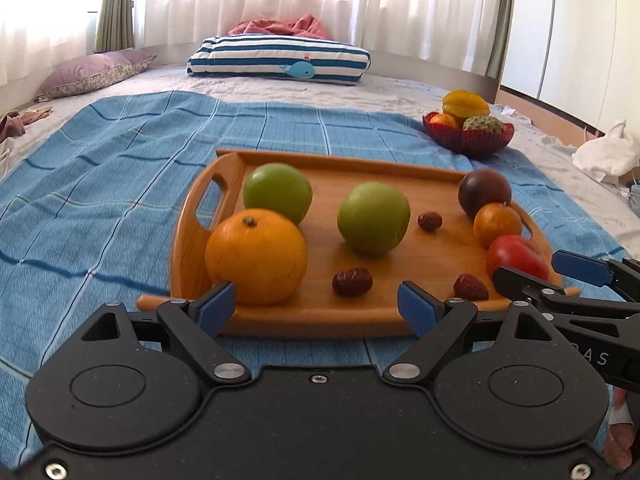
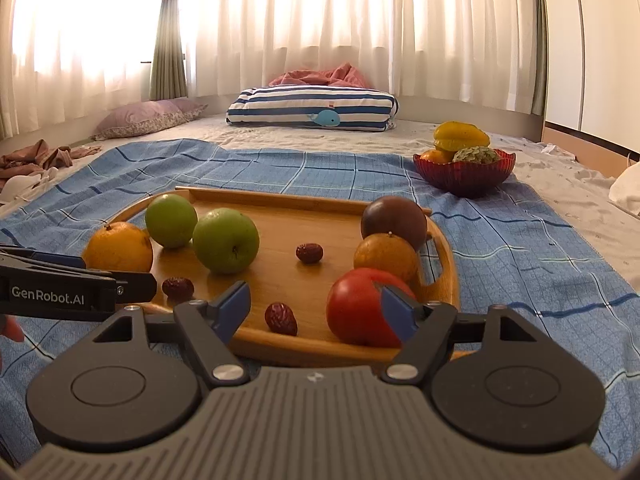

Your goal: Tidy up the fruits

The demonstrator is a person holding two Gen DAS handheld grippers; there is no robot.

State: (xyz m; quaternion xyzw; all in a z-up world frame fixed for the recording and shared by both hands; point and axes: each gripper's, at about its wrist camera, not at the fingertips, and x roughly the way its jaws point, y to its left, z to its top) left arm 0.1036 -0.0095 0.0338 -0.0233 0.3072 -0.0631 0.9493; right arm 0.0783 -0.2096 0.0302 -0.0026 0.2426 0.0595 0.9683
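From my feeds the wooden tray's [image 2: 448,280] middle lies open between the green apples [image 2: 226,240] and the right-hand fruit cluster [image 2: 388,256], only three small dates [image 2: 309,253] scattered there, bare blue cloth [image 1: 100,208] all around.

You face a bed [image 2: 320,136] under a pale quilt, a blue checked cloth [image 1: 120,168] spread across it. Daylight glows through sheer white curtains [image 2: 300,20], olive drapes [image 2: 168,36] hanging between them. A striped folded blanket with a whale [image 1: 280,60] lies at the far end, a pink cover [image 1: 280,26] bunched behind it, a mauve pillow [image 2: 148,118] to your left. White cupboard doors [image 1: 580,28] stand at right.
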